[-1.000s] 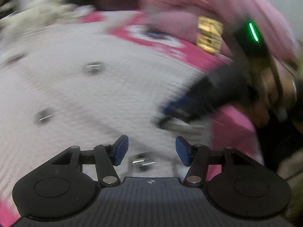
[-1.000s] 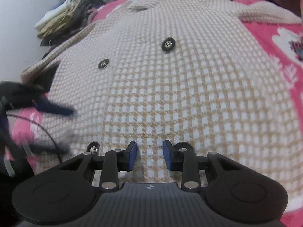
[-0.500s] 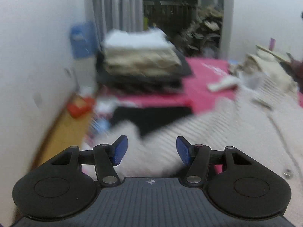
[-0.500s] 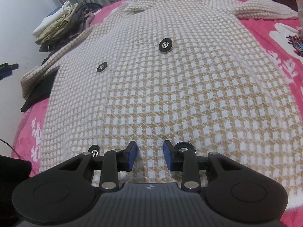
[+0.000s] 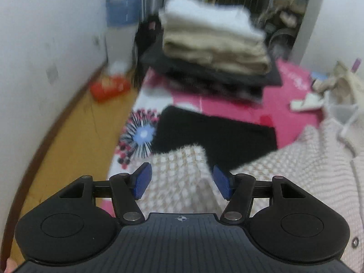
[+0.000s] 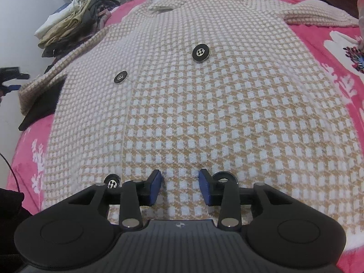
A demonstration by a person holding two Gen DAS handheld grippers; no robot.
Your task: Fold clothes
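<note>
A beige and white checked cardigan (image 6: 204, 113) with black buttons (image 6: 201, 53) lies spread flat on a pink flowered bedspread (image 6: 341, 79). My right gripper (image 6: 180, 187) hangs over the hem at the button placket. Its jaws are opening, the blue pads stand apart, and the knit lies below them, not pinched. In the left wrist view, the cardigan's sleeve end (image 5: 182, 166) reaches towards the bed's edge. My left gripper (image 5: 182, 182) hovers just above that sleeve end with its jaws opening and nothing pressed between the pads.
A stack of folded clothes (image 5: 213, 45) stands at the far end of the bed. A black garment (image 5: 216, 134) lies under the sleeve. A wooden floor (image 5: 68, 147) with a red box (image 5: 109, 88) runs along the white wall at left. Loose clothes (image 5: 341, 82) lie at far right.
My left gripper has swung away from the cardigan's body and turned to face the sleeve end and the bed's edge. My right gripper has stayed in place and its jaws have widened.
</note>
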